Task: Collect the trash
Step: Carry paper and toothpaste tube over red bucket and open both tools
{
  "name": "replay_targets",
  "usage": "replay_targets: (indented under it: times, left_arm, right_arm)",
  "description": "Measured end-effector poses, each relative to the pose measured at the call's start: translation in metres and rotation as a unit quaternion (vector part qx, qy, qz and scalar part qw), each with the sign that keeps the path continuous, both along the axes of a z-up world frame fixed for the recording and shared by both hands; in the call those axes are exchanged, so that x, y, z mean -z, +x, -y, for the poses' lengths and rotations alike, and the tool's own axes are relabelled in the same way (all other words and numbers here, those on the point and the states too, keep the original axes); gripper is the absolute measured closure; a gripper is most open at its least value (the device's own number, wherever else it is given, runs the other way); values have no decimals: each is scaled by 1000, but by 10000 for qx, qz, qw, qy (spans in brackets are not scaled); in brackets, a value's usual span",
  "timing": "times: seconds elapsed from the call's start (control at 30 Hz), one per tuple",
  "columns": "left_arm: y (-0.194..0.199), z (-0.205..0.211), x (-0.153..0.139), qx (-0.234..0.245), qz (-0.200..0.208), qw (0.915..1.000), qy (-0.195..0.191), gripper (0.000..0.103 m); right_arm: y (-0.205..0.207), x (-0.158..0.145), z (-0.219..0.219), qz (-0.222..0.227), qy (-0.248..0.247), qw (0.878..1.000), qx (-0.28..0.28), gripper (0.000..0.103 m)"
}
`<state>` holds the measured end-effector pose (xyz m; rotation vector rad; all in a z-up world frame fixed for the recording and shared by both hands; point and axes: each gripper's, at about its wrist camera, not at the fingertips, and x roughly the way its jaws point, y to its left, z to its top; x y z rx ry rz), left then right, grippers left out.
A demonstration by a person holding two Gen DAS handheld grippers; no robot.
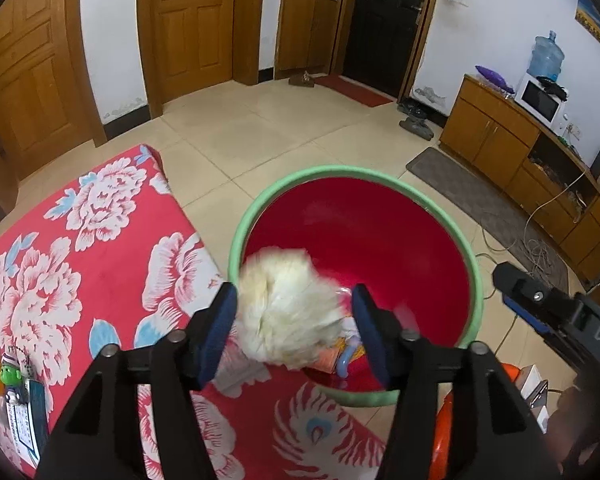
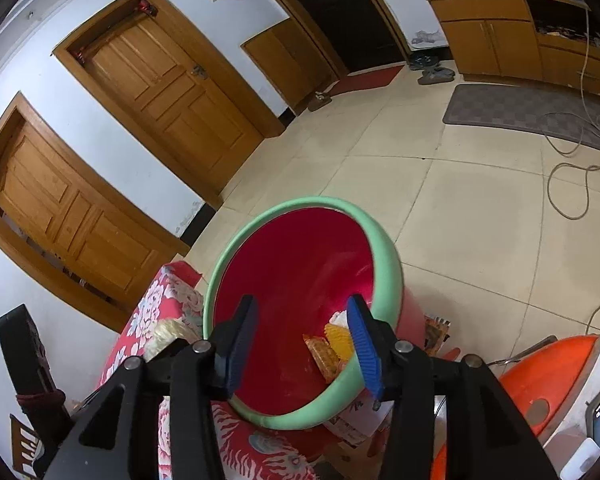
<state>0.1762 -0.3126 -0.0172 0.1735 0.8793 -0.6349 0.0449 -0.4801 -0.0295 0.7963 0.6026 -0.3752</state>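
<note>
left tool (image 1: pixel 294 312) spread around blurred roundish wad (image 1: pixel 288 312) over bin (image 1: pixel 236 236).

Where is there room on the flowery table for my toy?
The middle of the red floral tablecloth lies bare, up to its far corner. It is crowded near the small toys and card and beside the green-rimmed red bin, under the fluffy cream ball.

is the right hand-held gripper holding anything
No, the right hand-held gripper is open over the bin, with nothing between its blue fingers.
</note>
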Motion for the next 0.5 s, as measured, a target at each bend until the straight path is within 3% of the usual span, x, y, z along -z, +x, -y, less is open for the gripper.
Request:
replay_targets:
  times: [0.27, 0.5]
  left_arm:
    - [-10, -10, -4, -199, 21, 9996, -196, 34]
    - [-18, -45, -9, -595, -123, 9974, -399, 34]
  right_arm:
    - [-5, 5, 1, 5, 122, 9999, -92, 52]
    - [-9, -9, -11, -35, -34, 9990, -447, 42]
